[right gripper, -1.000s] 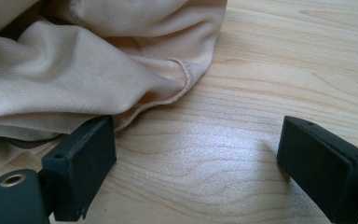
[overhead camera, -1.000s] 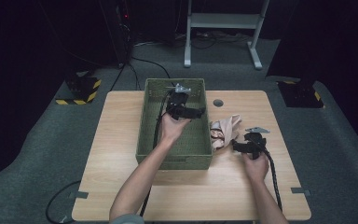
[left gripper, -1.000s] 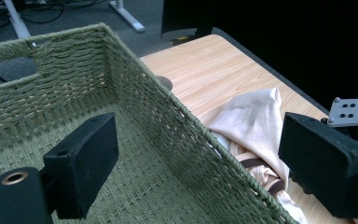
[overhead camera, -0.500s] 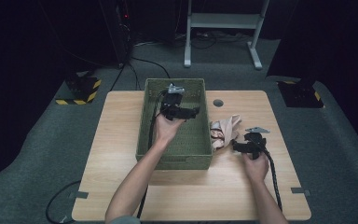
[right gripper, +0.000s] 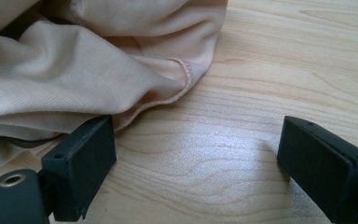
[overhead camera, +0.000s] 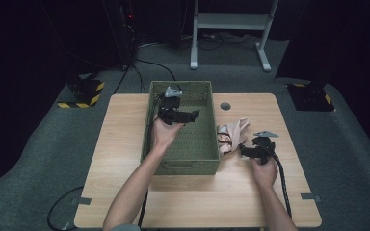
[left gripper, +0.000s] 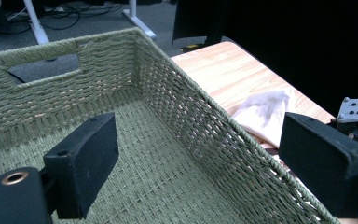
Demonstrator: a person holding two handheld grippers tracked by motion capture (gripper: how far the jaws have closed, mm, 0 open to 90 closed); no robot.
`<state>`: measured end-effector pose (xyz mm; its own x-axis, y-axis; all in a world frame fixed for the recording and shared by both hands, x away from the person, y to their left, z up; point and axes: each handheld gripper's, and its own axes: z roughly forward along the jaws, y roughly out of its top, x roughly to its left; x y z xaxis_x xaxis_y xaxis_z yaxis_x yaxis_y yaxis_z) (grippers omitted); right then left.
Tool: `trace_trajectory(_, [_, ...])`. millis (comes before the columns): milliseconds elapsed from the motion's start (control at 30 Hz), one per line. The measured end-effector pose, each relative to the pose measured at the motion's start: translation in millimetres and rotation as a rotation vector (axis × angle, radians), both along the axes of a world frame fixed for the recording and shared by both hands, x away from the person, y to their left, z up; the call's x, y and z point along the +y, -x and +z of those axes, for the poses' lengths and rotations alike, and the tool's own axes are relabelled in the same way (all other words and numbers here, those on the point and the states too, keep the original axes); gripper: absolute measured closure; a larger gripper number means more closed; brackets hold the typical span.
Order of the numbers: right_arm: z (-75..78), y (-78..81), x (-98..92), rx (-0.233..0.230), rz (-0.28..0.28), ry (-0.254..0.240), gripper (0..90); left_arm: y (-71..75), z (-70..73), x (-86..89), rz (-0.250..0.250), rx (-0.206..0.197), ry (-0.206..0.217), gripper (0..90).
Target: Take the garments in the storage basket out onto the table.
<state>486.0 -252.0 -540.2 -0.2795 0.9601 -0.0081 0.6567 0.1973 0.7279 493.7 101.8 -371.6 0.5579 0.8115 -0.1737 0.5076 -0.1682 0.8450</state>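
Table: light wood, carrying a basket and a garment.
Basket: green woven, rectangular, standing left of the table's middle with its long side running away from the person; a handle slot is cut into its far wall.
Garment: pale pink cloth, crumpled — it lies on the table just to the right of the basket, outside it, close beside the basket's right wall. In the right gripper view its hemmed edge rests on the bare wood.
Left hand-held gripper: held over the basket's far half, pointing toward the right wall; jaws spread wide with nothing between them. In its own view the jaws straddle the basket's right wall, one over the woven floor, the other over the table side.
Right hand-held gripper: low at the table, at the near edge of the garment. Its jaws are spread wide — the left one sits right at the hem, the right one over bare wood; the cloth is not pinched.
Left hand: above the basket's left part.
Right hand: on the table's right side, near the front.
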Motion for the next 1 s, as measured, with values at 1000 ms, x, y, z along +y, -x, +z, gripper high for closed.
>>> trace_trajectory(1000, [0.0,-0.1,-0.1,-0.001,0.002,0.002,11.0,12.8,1.5,39.5,0.072,-0.022,0.024,12.3])
